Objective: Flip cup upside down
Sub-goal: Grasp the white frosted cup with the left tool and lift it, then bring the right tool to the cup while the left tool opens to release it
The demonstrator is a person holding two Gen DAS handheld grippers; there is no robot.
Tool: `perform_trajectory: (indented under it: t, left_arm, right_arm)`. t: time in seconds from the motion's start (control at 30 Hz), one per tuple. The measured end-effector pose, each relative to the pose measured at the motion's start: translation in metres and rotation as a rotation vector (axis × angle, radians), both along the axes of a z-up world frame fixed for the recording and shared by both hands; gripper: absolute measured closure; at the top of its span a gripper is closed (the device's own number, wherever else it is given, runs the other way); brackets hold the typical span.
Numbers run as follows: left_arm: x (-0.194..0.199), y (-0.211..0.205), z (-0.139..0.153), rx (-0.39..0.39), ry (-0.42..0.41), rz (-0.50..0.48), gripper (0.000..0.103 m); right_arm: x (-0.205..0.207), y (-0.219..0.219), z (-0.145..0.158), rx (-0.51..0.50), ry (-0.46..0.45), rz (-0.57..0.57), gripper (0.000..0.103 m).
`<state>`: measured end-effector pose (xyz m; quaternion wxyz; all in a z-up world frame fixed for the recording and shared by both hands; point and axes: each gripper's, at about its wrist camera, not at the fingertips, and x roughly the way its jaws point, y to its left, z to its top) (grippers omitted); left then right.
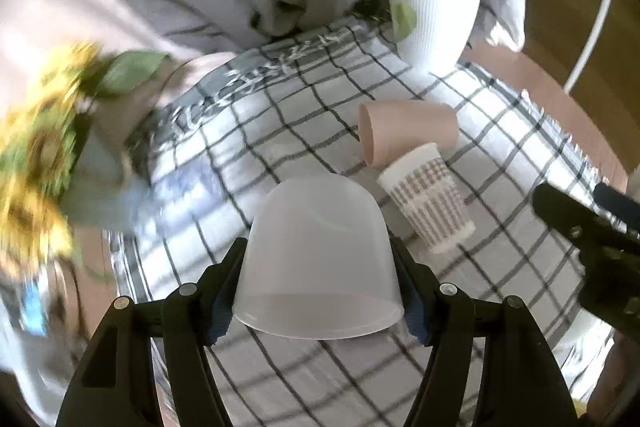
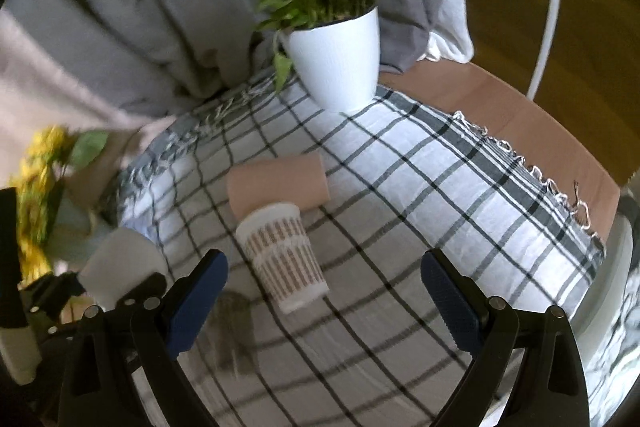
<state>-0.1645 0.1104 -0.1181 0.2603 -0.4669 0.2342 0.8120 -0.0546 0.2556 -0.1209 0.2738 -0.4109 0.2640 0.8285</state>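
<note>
Checked cloth covers the table; every place below is given from it. Grey bedding heaped past its far edge. Bare brown tabletop shows along its right edge, beyond the fringe.

Plant pot, white, green leaves, stands upright at the cloth's far edge. Yellow flowers, blurred, off the cloth's left edge.

Left gripper: blue-padded fingers pressed against both sides of the clear cup, pinching it near the rim. Cup is frosted, translucent, held mouth down and base up over the near part of the cloth. Cannot tell if its rim touches the cloth. From the right wrist view the same cup shows at the cloth's near left corner, in the left gripper.

Right gripper: fingers spread wide, nothing between them, hovering over the near middle of the cloth. Part of it shows at the right in the left wrist view.

Pink cup lies on its side at mid-cloth. Patterned cup, white with brown marks, stands mouth down just on the near side of it, leaning on or touching the pink cup.
</note>
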Motion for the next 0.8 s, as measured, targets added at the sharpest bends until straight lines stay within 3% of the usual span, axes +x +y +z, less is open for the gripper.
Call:
perform_trajectory:
  t: [0.2,0.33,0.53,0.8]
  left_arm:
    - [0.046,-0.024,-0.019,0.096,-0.068,0.176,0.036]
    - [0.073,-0.026,-0.041,0.117,-0.117,0.234,0.036]
    - [0.097,-0.015,-0.073,0.159,-0.193,0.286,0.036]
    - [0.094,0.0,-0.102,0.196,-0.239,0.333,0.036]
  right_arm:
    - [0.021,-0.004,-0.016,0.007,-0.089,0.161,0.005]
    - [0.036,-0.011,-0.033,0.031,-0.155,0.277,0.006]
    - [0.058,-0.001,-0.052,0.064,-0.237,0.315,0.006]
    - [0.072,0.018,-0.07,0.09,-0.312,0.286,0.006]
